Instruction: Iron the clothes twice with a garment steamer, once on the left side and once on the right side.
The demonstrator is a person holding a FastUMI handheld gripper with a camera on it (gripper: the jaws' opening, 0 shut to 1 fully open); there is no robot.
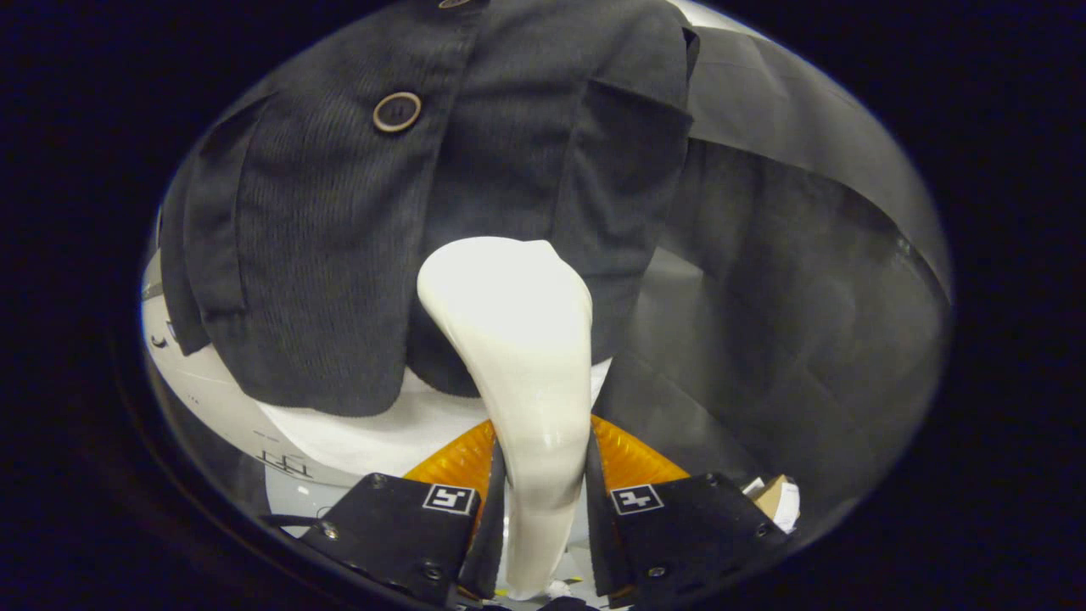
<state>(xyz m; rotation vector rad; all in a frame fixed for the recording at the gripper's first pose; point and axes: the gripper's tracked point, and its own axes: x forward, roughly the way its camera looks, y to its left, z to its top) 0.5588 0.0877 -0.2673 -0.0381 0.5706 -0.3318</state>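
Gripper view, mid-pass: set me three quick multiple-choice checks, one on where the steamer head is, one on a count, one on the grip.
1. Where is the steamer head?
A. against the dark jacket, right of its button line
B. lying on the floor
C. far left of the jacket

2. How many whole buttons show on the jacket?
A. one
B. three
C. five

3. What are the fingers doing?
A. spread with nothing between them
B. closed on the steamer's handle
C. pinching the jacket hem

Answers: 1 A, the pale head overlaps the fabric below and right of the button. 2 A, one whole round button shows. 3 B, both fingers press the handle's sides.
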